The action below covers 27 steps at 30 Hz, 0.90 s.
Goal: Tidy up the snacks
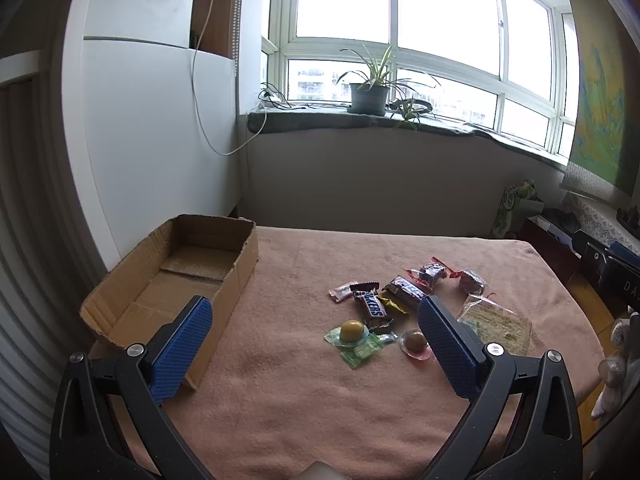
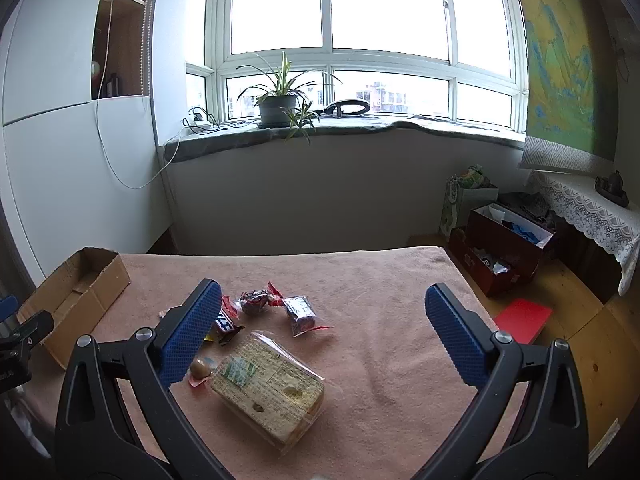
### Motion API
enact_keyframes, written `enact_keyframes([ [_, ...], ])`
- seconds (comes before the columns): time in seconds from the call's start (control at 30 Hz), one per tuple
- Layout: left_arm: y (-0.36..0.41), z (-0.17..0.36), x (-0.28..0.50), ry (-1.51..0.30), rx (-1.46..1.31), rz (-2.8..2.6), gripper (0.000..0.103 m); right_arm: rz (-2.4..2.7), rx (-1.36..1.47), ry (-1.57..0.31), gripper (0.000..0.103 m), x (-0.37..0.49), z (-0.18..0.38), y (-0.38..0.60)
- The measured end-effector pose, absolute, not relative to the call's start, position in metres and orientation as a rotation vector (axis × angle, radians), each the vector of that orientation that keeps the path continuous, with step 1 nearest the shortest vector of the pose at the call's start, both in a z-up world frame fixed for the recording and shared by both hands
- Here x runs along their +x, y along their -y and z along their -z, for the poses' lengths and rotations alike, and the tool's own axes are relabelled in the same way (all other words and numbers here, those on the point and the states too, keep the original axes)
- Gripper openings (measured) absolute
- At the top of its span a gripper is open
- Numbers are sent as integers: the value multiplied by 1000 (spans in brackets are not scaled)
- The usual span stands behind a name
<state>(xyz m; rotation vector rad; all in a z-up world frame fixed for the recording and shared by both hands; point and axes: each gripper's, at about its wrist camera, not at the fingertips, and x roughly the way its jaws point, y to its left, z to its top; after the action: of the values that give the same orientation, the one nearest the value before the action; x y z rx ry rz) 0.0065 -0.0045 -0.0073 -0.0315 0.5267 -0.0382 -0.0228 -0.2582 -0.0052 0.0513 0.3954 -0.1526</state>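
Note:
A pile of snacks lies on the pink cloth-covered table (image 1: 280,400): a Snickers bar (image 1: 370,305), a second dark bar (image 1: 406,290), a yellow jelly cup (image 1: 351,330), a brown jelly cup (image 1: 416,342), red-wrapped candies (image 1: 432,272) and a clear-wrapped sandwich pack (image 2: 268,388). An open, empty cardboard box (image 1: 176,284) stands at the table's left. My left gripper (image 1: 316,340) is open and empty, above the table between box and snacks. My right gripper (image 2: 324,332) is open and empty, above the sandwich pack.
A windowsill with a potted plant (image 2: 278,108) runs behind the table. Boxes and bags (image 2: 500,248) and a red flat item (image 2: 522,318) sit on the wooden floor at the right. The left gripper's edge shows at the left in the right wrist view (image 2: 20,340).

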Motion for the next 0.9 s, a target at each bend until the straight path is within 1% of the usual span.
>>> enact_keyframes([
  [0.9,-1,5,3,-519,-46,45,102,137,39,-387,103,-26,-1,253],
])
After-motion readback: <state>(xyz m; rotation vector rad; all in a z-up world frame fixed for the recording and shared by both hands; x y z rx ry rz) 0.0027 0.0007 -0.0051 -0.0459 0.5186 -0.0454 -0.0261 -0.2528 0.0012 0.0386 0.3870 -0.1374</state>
